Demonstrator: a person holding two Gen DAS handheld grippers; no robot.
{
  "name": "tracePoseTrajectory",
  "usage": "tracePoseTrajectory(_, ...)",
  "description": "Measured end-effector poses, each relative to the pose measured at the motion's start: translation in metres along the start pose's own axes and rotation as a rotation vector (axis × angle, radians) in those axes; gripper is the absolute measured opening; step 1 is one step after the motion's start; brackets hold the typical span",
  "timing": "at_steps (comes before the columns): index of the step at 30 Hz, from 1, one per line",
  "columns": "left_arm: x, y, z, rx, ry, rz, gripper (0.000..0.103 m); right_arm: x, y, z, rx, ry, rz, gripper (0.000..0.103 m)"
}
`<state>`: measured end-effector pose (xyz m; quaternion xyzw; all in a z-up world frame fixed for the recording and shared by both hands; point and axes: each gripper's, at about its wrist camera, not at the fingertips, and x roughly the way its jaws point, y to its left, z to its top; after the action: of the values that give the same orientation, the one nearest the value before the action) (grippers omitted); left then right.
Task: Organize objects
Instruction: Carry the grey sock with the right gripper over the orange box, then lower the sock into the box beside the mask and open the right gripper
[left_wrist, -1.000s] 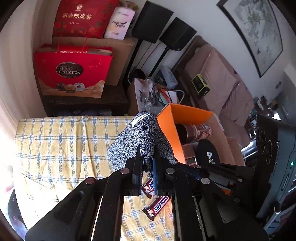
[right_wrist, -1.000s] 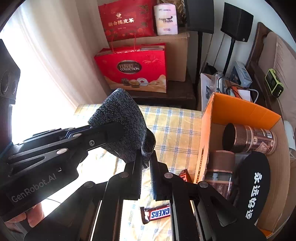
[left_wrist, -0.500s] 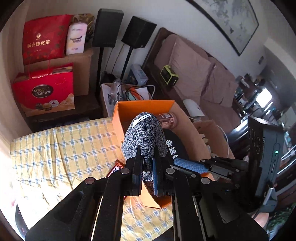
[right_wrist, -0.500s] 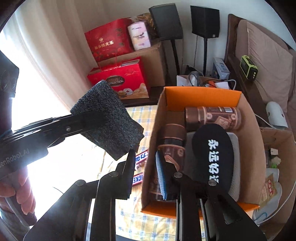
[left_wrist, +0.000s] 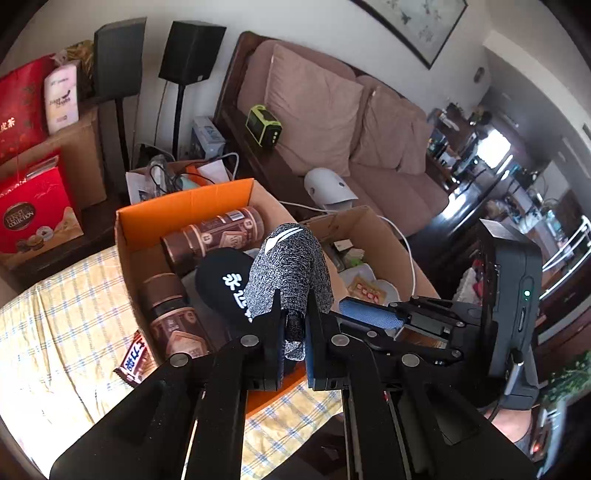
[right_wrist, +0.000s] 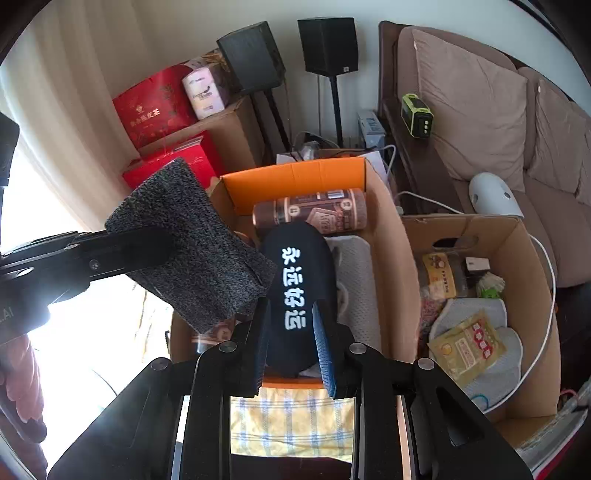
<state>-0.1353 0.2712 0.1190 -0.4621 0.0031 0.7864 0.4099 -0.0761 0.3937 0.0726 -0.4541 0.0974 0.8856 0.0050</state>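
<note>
Grey knit sock (left_wrist: 290, 269): pinched in left claw (left_wrist: 295, 334)
Right claw (right_wrist: 291, 347): apart, empty
Orange cardboard box (right_wrist: 295, 181): below claws, holds brown cans, black sock
Left: drop sock in

A lived-in home, a sitting room. There's a cushioned sofa (left_wrist: 354, 122), speakers (right_wrist: 325, 44) on stands, and a framed picture (left_wrist: 417, 22) on the wall. Red gift boxes (right_wrist: 155, 103) piled in the corner.

Grey knit sock (left_wrist: 288, 269) folded, held above orange box (left_wrist: 184, 206) w/ 2 brown cans.
</note>
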Motion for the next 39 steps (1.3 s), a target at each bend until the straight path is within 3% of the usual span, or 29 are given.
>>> tracePoseTrajectory(13,0.089,-0.05,0.007,0.063,0.131,-0.074,0.008,-0.009,-0.048,-0.019,0.033,0.01,-0.054,0.025)
tracePoseTrajectory(18,0.126,-0.057,0.009,0.141,0.226,-0.03,0.008,0.0,-0.059,-0.023,0.043,0.03,-0.055,0.025)
tracePoseTrajectory(24,0.163,-0.047,0.016,0.202,0.269,0.068,0.009,0.019,-0.067,-0.021,0.06,0.05,-0.048,0.025)
tracePoseTrajectory(26,0.17,-0.041,0.019,0.219,0.264,0.124,0.014,0.026,-0.068,-0.02,0.066,0.057,-0.042,0.025)
tracePoseTrajectory(27,0.174,-0.036,0.022,0.213,0.26,0.14,0.026,0.03,-0.068,-0.02,0.067,0.06,-0.041,0.025)
tracePoseTrajectory(28,0.175,-0.031,0.025,0.198,0.253,0.146,0.045,0.033,-0.068,-0.02,0.066,0.062,-0.039,0.025)
tracePoseTrajectory(30,0.174,-0.02,0.031,0.155,0.231,0.145,0.069,0.038,-0.066,-0.019,0.061,0.068,-0.038,0.025)
tracePoseTrajectory(39,0.139,0.022,0.039,0.008,0.161,0.094,0.071,0.042,-0.052,-0.012,0.047,0.053,-0.027,0.025)
